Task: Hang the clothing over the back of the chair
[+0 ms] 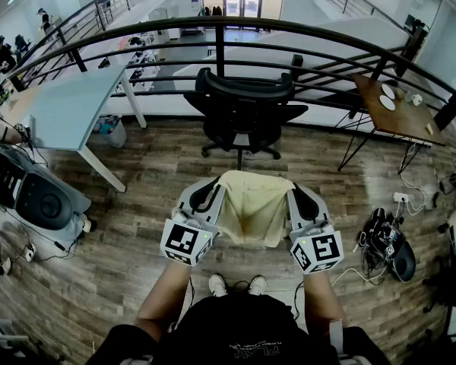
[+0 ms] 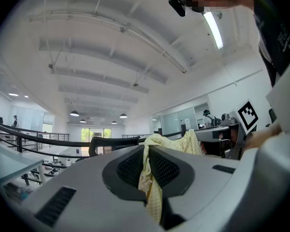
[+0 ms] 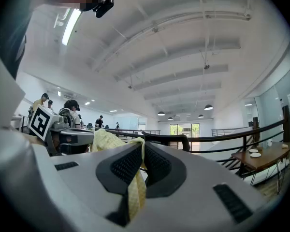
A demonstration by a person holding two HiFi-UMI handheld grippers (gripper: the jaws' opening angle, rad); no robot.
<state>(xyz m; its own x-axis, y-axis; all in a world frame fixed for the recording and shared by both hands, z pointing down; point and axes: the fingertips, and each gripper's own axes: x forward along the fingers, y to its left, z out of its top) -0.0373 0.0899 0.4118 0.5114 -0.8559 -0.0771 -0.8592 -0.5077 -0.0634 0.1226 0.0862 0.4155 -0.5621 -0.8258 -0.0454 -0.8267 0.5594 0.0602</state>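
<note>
A pale yellow garment [image 1: 254, 207] hangs stretched between my two grippers in front of me. My left gripper [image 1: 207, 194] is shut on the garment's left edge; in the left gripper view the cloth [image 2: 150, 178] is pinched between the dark pads. My right gripper [image 1: 302, 196] is shut on the right edge, with the cloth [image 3: 135, 187] squeezed between its pads. A black office chair [image 1: 242, 109] stands ahead of the garment with its back [image 1: 247, 84] on the far side, next to the railing. The chair's back [image 2: 106, 141] shows as a dark curve past the left jaws and as the back [image 3: 171, 138] past the right jaws.
A curved black railing [image 1: 235, 25] runs behind the chair. A light blue table [image 1: 68, 105] stands at the left and a wooden table [image 1: 399, 112] with plates at the right. Grey equipment [image 1: 30, 192] sits at far left; bags and cables [image 1: 387, 242] lie on the wooden floor at right.
</note>
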